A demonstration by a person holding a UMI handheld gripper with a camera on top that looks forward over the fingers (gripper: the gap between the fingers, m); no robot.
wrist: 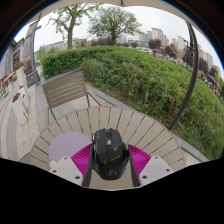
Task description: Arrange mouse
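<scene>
Your jaws are closed on the black mouse (pixel 109 153), one pink pad (pixel 82 157) pressed to each of its sides, holding it over the near edge of the round slatted table (pixel 110 122). A lilac mat (pixel 66 146) lies on the table just beside the mouse. Beyond the table stands a slatted chair (pixel 68 90) against a hedge (pixel 150 80).

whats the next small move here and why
Probably lower the mouse onto the slatted wooden table just ahead. The gripper has its jaws shut on the mouse, magenta pads pressing both flanks, and the bare slats beyond look free to receive it.
</scene>
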